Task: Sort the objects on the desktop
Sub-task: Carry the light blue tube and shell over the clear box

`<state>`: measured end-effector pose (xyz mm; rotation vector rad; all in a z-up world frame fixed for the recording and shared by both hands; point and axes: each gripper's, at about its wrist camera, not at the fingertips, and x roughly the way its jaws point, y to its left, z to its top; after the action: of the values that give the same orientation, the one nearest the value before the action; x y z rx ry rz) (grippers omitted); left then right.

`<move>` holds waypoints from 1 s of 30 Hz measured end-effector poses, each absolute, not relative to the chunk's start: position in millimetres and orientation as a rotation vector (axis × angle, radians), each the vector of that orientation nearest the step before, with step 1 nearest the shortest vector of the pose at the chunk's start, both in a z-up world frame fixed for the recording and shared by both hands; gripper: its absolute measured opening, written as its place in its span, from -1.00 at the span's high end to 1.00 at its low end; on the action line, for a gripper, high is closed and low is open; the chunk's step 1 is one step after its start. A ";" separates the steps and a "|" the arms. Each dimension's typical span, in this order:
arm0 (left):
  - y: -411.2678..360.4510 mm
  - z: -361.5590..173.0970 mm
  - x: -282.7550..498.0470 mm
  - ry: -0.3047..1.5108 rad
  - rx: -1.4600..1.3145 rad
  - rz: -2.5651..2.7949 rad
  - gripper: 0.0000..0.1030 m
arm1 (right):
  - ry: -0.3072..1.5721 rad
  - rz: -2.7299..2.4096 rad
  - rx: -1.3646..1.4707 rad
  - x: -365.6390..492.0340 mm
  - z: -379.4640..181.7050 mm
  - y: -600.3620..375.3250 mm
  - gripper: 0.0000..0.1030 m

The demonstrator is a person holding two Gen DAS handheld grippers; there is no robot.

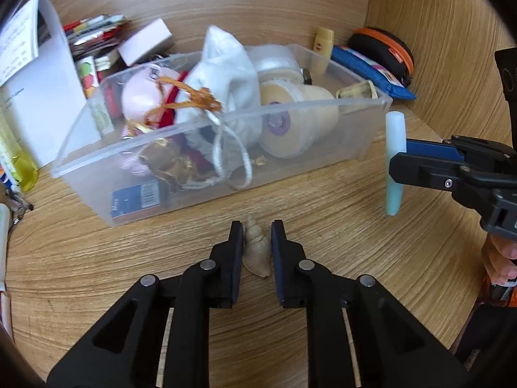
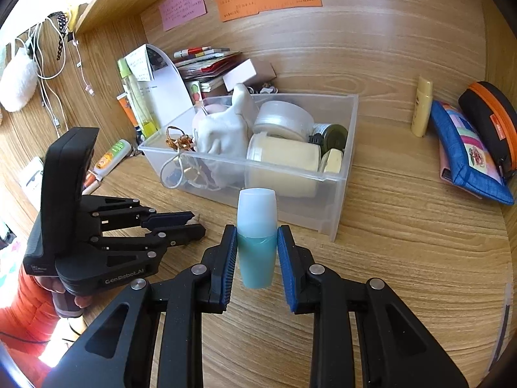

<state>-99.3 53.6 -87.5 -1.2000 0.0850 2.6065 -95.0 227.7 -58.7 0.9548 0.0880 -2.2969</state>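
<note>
A beige spiral seashell [image 1: 257, 252] lies low over the wooden desk, just in front of the clear plastic bin [image 1: 206, 161]. My left gripper [image 1: 257, 226] is shut on it, its pads against both sides of the shell. In the right wrist view this left gripper [image 2: 197, 223] shows at the left, with only the shell's tip [image 2: 195, 217] poking out. My right gripper [image 2: 257, 229] is shut on a small teal bottle with a frosted cap [image 2: 257, 258], held upright near the bin's right front corner [image 2: 332, 226]. The left wrist view shows that bottle [image 1: 395, 129] off to the right.
The bin holds a white drawstring pouch [image 1: 223, 77], tape rolls [image 1: 290, 123], a pink round case and jars. Behind it lie a blue pouch [image 2: 465, 158], a black and orange case [image 2: 491, 119] and a yellow tube [image 2: 421, 110]. Papers, cartons and bottles crowd the left.
</note>
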 end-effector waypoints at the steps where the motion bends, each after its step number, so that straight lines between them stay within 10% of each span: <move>1: 51.4 -86.2 -96.5 0.074 -1.192 2.614 0.68 | 0.088 -2.297 0.953 -95.2 -58.3 227.6 0.56; 30: -11.0 -23.0 -73.5 -0.049 -0.921 2.781 0.68 | 0.019 -2.303 0.845 -118.3 -16.5 202.5 0.56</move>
<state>-73.5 -11.0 -23.0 -0.9208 -0.0488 2.7808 -118.3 202.5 -16.5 0.8451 0.0192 -2.3030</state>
